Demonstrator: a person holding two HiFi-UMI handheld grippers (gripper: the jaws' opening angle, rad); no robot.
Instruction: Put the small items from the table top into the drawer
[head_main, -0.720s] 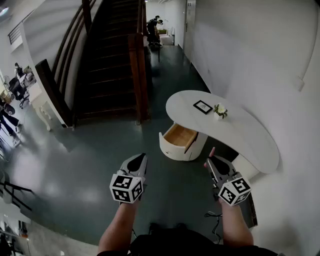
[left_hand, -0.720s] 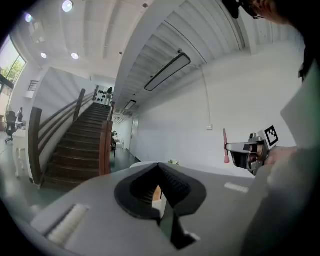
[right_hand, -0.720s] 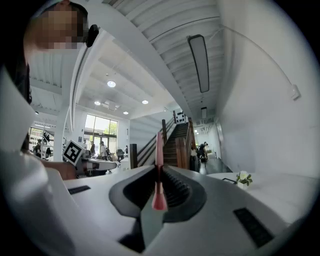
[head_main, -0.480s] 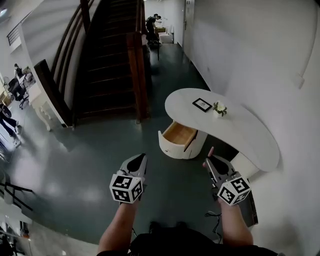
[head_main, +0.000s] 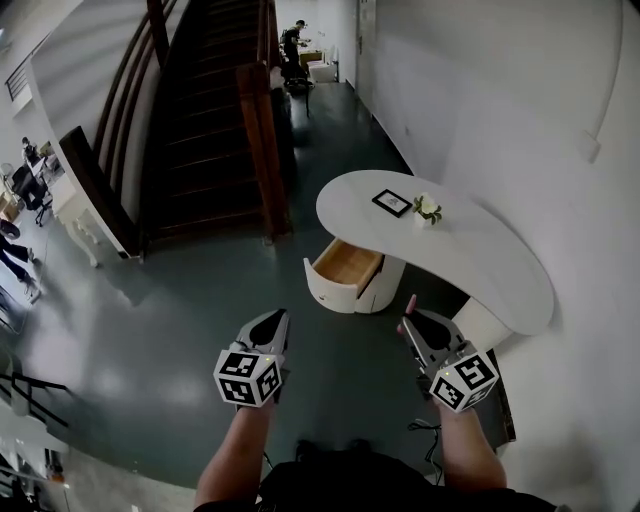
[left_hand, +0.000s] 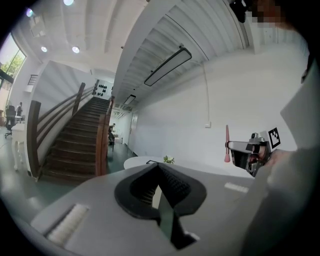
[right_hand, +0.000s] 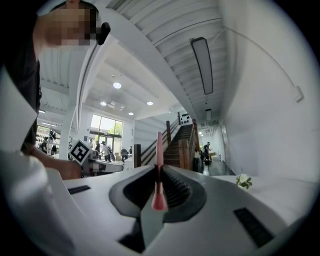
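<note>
Carrying step, I judge: the right tool (head_main: 407, 322), lower right, grips a thin pink stick (right_hand: 159, 165); the left tool (head_main: 270, 325) is closed, empty. The open drawer (head_main: 345, 263) sits mid-frame, well apart; next, approach and release inside.

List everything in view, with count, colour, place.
Table: one, white, curved, against the right wall.
Drawer: one, white with wood inside, pulled open under the table's near-left end.
Picture frame: one, black, lying on the table top.
Flower plant: one, white and green, on the table beside the frame.
Staircase: one, dark wood, far left.
People: at least two, far off, corridor end and left edge.
Pink stick: one, pink, clamped in the right tool.
Left tool: one, grey, jaws together, empty.
Right tool: one, grey, shut on the stick.
</note>
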